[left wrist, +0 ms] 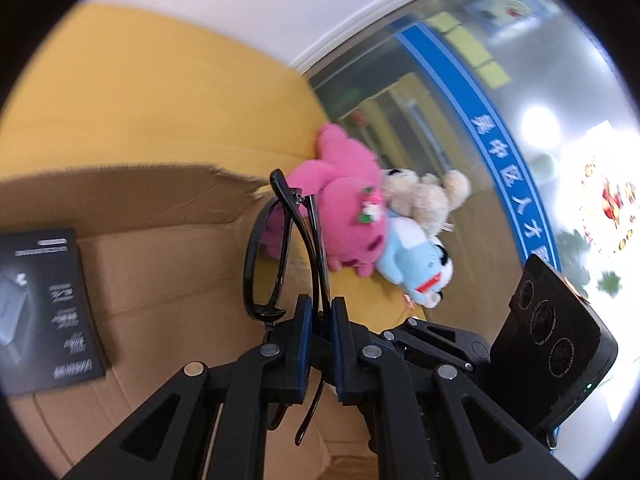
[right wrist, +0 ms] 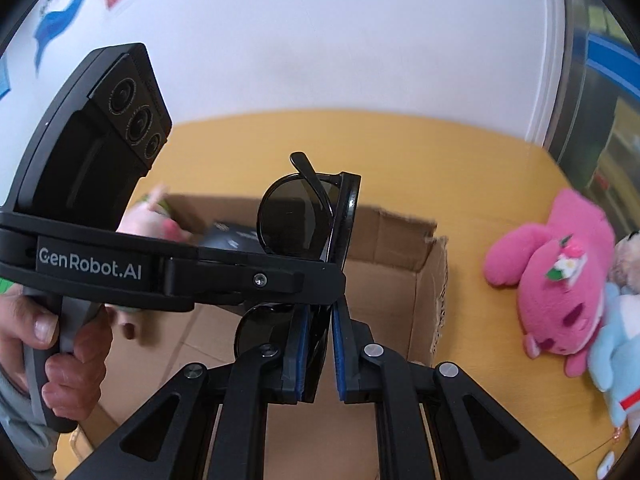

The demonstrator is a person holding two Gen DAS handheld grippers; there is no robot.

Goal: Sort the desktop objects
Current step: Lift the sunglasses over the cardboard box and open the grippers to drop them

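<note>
My left gripper (left wrist: 320,312) is clamped tight on a folded pair of black glasses (left wrist: 280,248), gripping the temples so the frame stands up beyond my jaws above the open cardboard box (left wrist: 160,272). My right gripper (right wrist: 320,320) is pinched shut on a folded pair of sunglasses (right wrist: 296,220), whose dark lenses rise past my jaws, also over the box. The left gripper's body crosses my right view and reads "GenRobot.AI". In the box lies a black carton (left wrist: 44,312) with print too blurred to read, and a pale pink soft toy (right wrist: 148,224). Near the desk's (right wrist: 460,176) far right edge lie a pink plush (right wrist: 560,276), a beige one (left wrist: 424,196) and a light-blue one (left wrist: 412,264).
</note>
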